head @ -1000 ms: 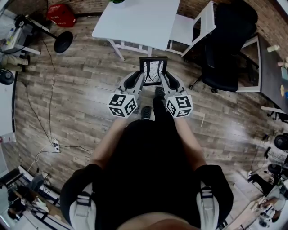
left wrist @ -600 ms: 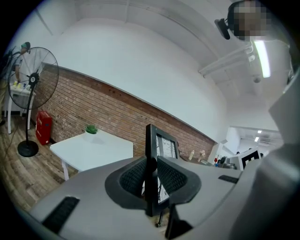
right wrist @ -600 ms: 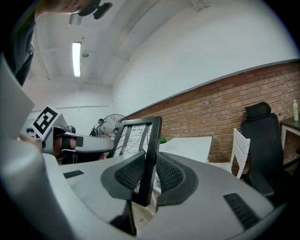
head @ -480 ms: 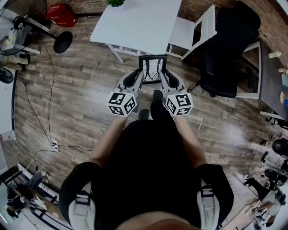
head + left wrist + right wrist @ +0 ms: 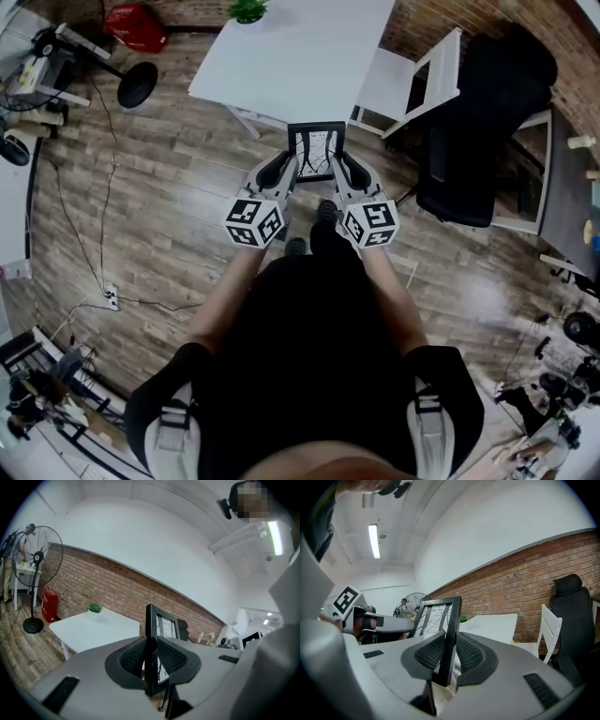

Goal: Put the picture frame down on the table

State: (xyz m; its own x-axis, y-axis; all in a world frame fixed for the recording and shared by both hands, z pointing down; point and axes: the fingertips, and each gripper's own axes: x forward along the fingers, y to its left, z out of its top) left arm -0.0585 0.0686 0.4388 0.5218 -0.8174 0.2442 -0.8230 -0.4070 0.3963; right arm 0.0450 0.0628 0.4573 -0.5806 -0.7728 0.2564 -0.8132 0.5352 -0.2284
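I carry a black picture frame (image 5: 316,150) upright between both grippers, above the wooden floor and just short of the white table (image 5: 291,56). My left gripper (image 5: 292,169) is shut on the frame's left side bar (image 5: 151,653), the dark pads pressed on either face. My right gripper (image 5: 336,167) is shut on the right side bar (image 5: 451,641). The frame's print of thin dark lines on white (image 5: 431,616) shows in the right gripper view. The table top (image 5: 89,630) lies ahead and lower in the left gripper view, with a small green plant (image 5: 95,607) at its far end.
A white chair (image 5: 417,80) stands right of the table, and a black office chair (image 5: 483,131) beyond it. A standing fan (image 5: 136,84) and a red object (image 5: 134,21) sit at the far left. Cables (image 5: 103,234) trail over the floor. My legs and shoes (image 5: 319,225) are below the grippers.
Both grippers with the frame have moved forward toward the white table, which now fills more of the head view. The grip on the frame is unchanged.
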